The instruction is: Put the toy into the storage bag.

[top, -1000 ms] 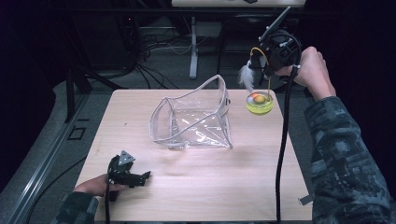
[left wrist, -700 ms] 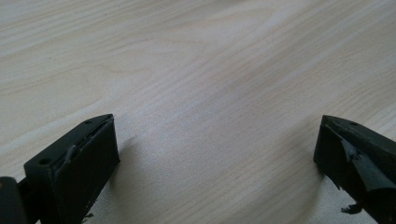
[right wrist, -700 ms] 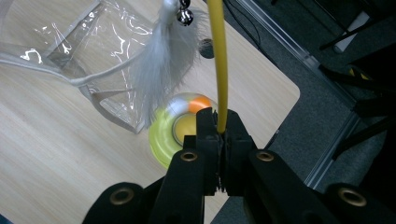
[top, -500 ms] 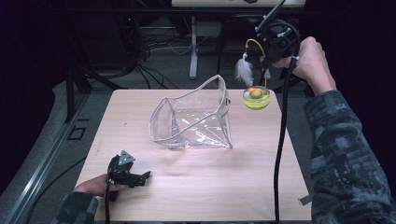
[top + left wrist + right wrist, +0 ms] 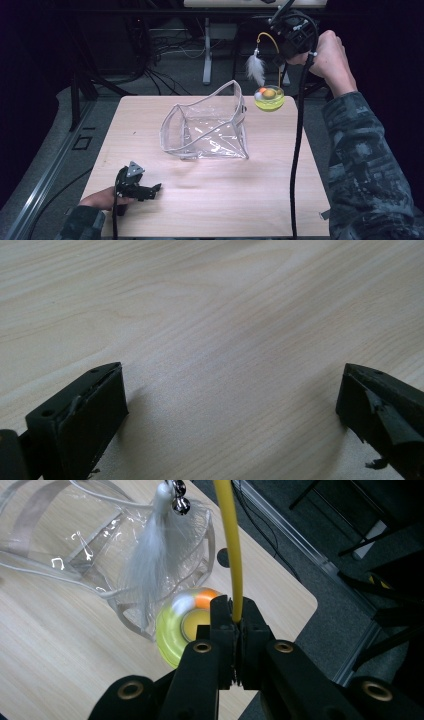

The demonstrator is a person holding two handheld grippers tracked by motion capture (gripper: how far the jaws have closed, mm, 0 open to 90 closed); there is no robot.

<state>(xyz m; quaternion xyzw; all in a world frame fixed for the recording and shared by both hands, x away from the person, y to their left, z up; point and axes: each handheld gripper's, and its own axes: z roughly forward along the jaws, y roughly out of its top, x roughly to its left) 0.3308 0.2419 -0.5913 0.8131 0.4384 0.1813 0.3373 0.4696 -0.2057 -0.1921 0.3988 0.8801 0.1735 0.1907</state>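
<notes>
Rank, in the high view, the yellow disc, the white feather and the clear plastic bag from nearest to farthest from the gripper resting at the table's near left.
From the left gripper:
1. Clear plastic bag, mid-table.
2. White feather, dangling beyond the bag.
3. Yellow disc, far right; too close to the feather to call.

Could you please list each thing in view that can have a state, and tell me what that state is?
Clear pouch: open at the top, resting on the table.
Cat toy: lifted off the table, hanging by its yellow wire, feather dangling.
Right claw: shut on the yellow wire.
Left claw: open, holding nothing, low over the table.
</notes>
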